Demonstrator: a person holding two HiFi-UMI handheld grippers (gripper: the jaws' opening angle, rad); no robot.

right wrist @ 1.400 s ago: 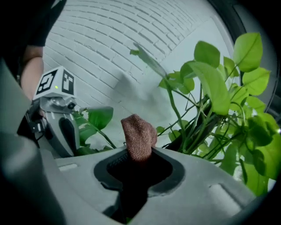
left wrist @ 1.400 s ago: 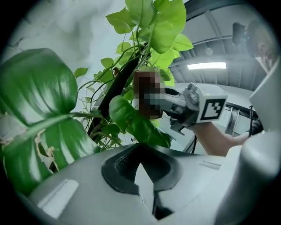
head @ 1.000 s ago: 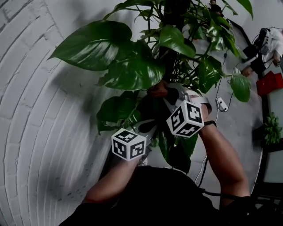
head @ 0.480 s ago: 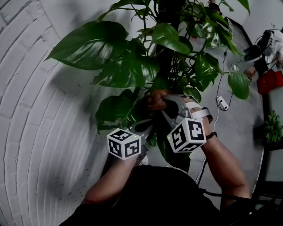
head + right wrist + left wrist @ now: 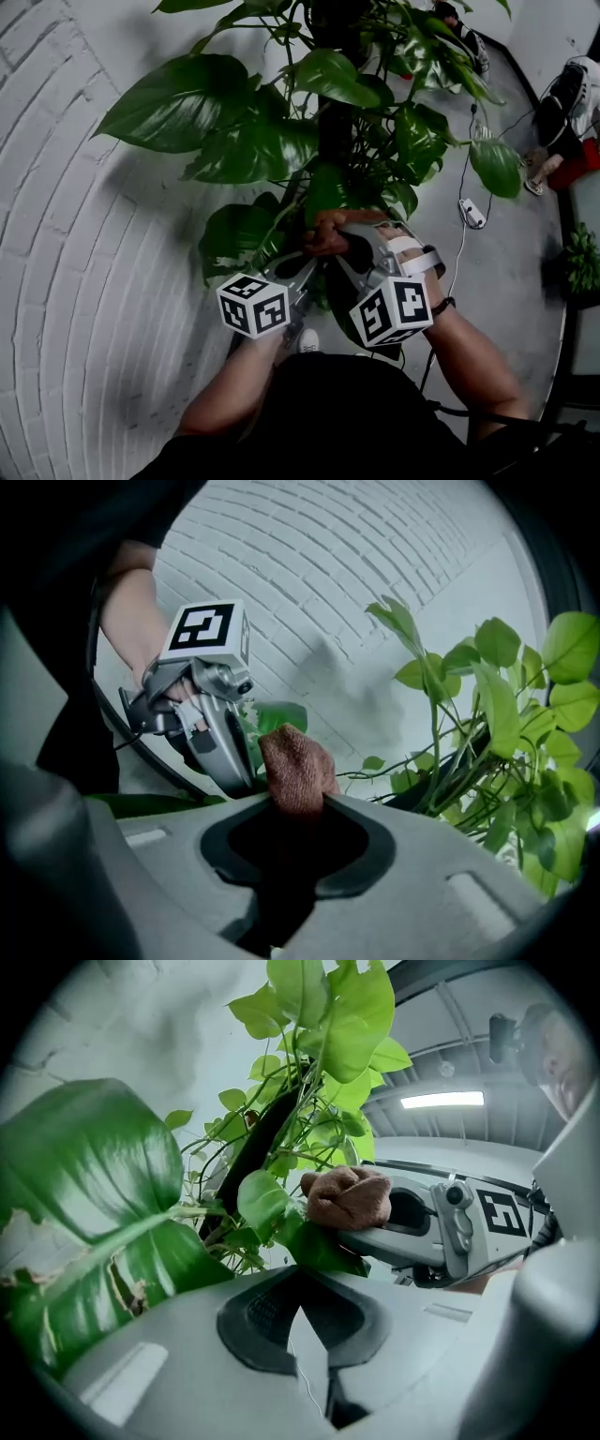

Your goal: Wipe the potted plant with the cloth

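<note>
The potted plant fills the middle with big glossy leaves round a dark central pole. My right gripper is shut on a bunched brown cloth, low among the leaves. The right gripper view shows the cloth sticking up out of the jaws. My left gripper sits close beside it on the left, shut, with a dark green leaf coming out at the tip of its jaws. In the left gripper view the cloth lies just above that leaf, at the end of the right gripper.
A white brick wall curves along the left, close behind the plant. Grey floor lies to the right, with a power strip and cable. A person sits at the far right, near a small plant.
The right gripper with the cloth has slid down the picture, toward me, along the low leaves. The left gripper has kept its place and stayed shut.
</note>
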